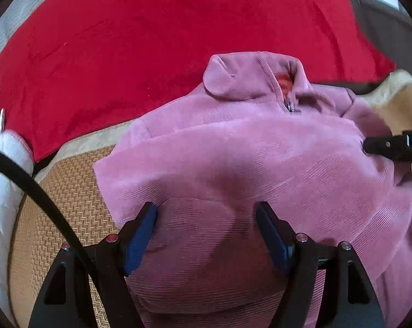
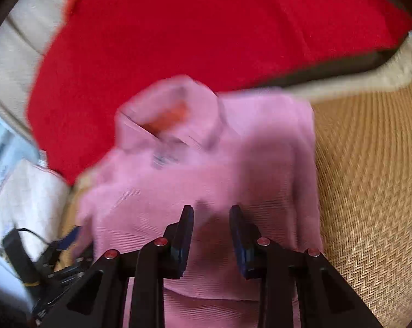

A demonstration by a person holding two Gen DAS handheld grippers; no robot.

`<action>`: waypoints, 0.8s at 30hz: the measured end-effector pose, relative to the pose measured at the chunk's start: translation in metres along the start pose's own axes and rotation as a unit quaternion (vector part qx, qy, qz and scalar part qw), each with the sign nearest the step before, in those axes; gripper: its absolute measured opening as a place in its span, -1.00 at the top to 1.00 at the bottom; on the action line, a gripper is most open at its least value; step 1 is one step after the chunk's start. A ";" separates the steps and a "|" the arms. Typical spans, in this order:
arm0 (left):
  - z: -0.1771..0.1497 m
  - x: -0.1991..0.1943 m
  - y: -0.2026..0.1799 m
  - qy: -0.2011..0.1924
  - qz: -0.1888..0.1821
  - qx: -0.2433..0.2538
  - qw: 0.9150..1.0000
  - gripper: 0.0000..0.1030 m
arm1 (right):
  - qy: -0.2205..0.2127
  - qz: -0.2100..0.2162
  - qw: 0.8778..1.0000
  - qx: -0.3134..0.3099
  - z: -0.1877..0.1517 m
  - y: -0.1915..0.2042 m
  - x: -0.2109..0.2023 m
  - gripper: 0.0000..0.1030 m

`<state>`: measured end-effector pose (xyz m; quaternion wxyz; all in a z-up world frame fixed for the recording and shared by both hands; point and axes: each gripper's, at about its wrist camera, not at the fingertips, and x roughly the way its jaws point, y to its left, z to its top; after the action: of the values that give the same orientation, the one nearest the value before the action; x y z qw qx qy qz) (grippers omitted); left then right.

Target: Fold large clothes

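Observation:
A pink corduroy jacket (image 1: 233, 147) with a collar and a zip lies folded on a woven tan mat (image 1: 69, 191). My left gripper (image 1: 206, 210) is open just above the jacket's near part, with nothing between its blue pads. The right gripper's finger (image 1: 391, 145) shows at the jacket's right edge in the left wrist view. In the blurred right wrist view the jacket (image 2: 206, 164) fills the middle and my right gripper (image 2: 211, 213) is open over its near edge. The left gripper (image 2: 58, 248) shows at the lower left there.
A red blanket (image 1: 151, 41) covers the surface behind the jacket. A white padded item (image 1: 3, 191) lies at the left. A black cable (image 1: 36, 191) crosses the left side. The woven mat (image 2: 370, 177) extends to the right of the jacket.

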<state>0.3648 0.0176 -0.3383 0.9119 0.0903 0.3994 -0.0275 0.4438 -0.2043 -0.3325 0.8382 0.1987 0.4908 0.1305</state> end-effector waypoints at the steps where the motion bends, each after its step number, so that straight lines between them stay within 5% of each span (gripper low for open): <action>1: 0.001 -0.001 -0.001 0.001 0.002 0.003 1.000 -0.48 | -0.005 0.007 1.000 -0.001 -0.001 -0.002 0.004 0.42; 4: 0.004 -0.007 0.004 -0.002 -0.010 -0.005 1.000 -0.48 | -0.004 0.002 1.000 -0.015 0.001 0.005 -0.005 0.39; 10: 0.006 -0.036 0.019 -0.034 -0.026 -0.024 0.999 -0.48 | 0.017 0.077 0.996 -0.027 -0.009 0.016 -0.027 0.40; 18: -0.010 -0.019 0.005 0.022 -0.013 0.022 0.999 -0.49 | 0.064 0.049 0.993 -0.081 -0.029 0.029 -0.010 0.39; 24: -0.014 -0.043 0.009 -0.007 -0.016 0.016 1.000 -0.49 | 0.057 0.069 0.993 -0.076 -0.028 0.023 -0.035 0.39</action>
<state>0.3263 0.0281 -0.3149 0.9128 0.0980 0.3935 -0.0488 0.4020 -0.1922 -0.3074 0.8108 0.1601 0.5111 0.2362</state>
